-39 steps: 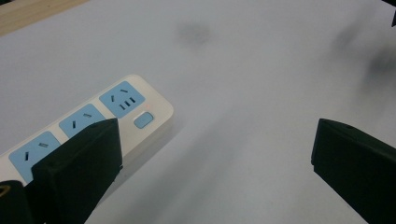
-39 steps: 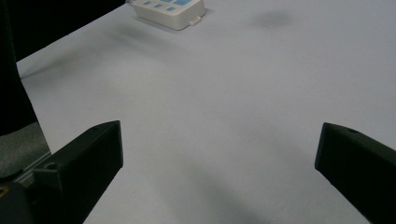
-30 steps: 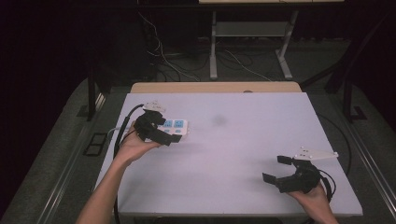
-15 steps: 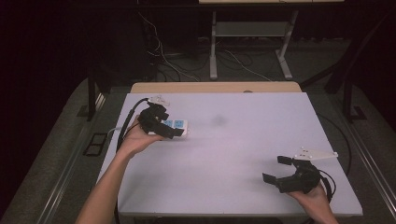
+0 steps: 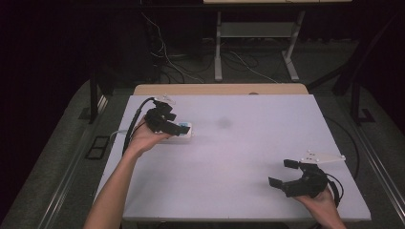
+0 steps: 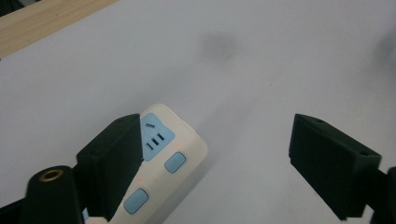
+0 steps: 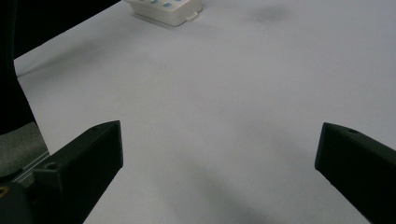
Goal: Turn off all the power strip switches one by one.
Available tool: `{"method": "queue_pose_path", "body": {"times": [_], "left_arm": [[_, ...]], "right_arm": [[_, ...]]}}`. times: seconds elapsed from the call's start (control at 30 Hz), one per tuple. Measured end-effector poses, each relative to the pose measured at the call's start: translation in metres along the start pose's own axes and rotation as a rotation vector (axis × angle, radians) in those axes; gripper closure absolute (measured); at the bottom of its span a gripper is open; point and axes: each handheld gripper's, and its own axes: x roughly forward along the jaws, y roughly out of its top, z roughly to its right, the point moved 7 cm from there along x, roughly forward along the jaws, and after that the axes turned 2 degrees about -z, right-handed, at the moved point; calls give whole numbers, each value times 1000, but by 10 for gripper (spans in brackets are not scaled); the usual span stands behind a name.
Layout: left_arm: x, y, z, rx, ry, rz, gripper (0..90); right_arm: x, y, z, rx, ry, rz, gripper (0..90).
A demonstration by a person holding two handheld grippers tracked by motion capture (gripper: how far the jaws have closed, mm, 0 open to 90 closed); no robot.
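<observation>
A white power strip [image 5: 185,130] with pale blue sockets and buttons lies on the white table [image 5: 248,143], at its left. My left gripper [image 5: 177,127] hovers open just over it. In the left gripper view the strip [image 6: 163,161] lies under and beside the left jaw, and the space between the left gripper's [image 6: 217,135] jaws holds bare table. My right gripper [image 5: 282,172] is open near the table's front right corner, low over the surface with nothing in it. In the right gripper view the right gripper's [image 7: 219,140] jaws stand wide apart and the strip [image 7: 170,9] lies far off at the top.
A faint dark smudge [image 5: 223,123] marks the table right of the strip. A wooden board [image 5: 219,89] runs along the far edge. Beyond it, cables [image 5: 239,62] lie on the floor beside a metal stand [image 5: 218,43].
My left hand and gripper have shifted slightly toward the far side, over the power strip. The strip and the right gripper have stayed in place.
</observation>
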Motion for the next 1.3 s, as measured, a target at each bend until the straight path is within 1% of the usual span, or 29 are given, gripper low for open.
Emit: {"method": "queue_pose_path", "body": {"times": [0.17, 0.2, 0.23, 0.27, 0.3, 0.33, 0.47, 0.6, 0.8, 0.87, 1.0, 1.17, 1.3], "left_arm": [[4, 0, -4, -15, -5, 14, 258], [4, 0, -5, -14, -4, 14, 282], [5, 1, -5, -16, -1, 18, 335], [6, 0, -6, -16, 2, 15, 335], [7, 0, -6, -19, 6, 16, 380], [9, 0, -7, -19, 9, 15, 380], [14, 0, -7, -17, 4, 9, 496], [22, -2, -7, -11, -4, -9, 593], [33, -6, -8, 3, -15, -46, 700], [36, -7, -9, 4, -15, -58, 748], [41, -10, -12, 6, -8, -78, 816], [44, -13, -16, 0, 0, -96, 887], [47, -18, -20, 11, 13, -126, 889]], "right_arm": [[0, 0, 1, 1, 0, -3, 6], [0, 0, 1, 2, 0, -3, 6], [0, 0, 1, 2, 0, -4, 6], [0, 0, 1, 2, 0, -4, 6], [1, 0, 0, 3, 0, -5, 6], [1, 0, 0, 3, 0, -5, 6], [1, 0, 0, 0, 0, -6, 6], [1, -1, 1, 1, 0, -7, 6], [1, -1, 1, 2, 0, -6, 7], [1, -1, 1, 2, 0, -7, 7], [1, -1, 2, 1, 1, -6, 6], [1, -1, 3, -1, -1, -5, 6], [1, -1, 3, -1, -1, -6, 6]]}}
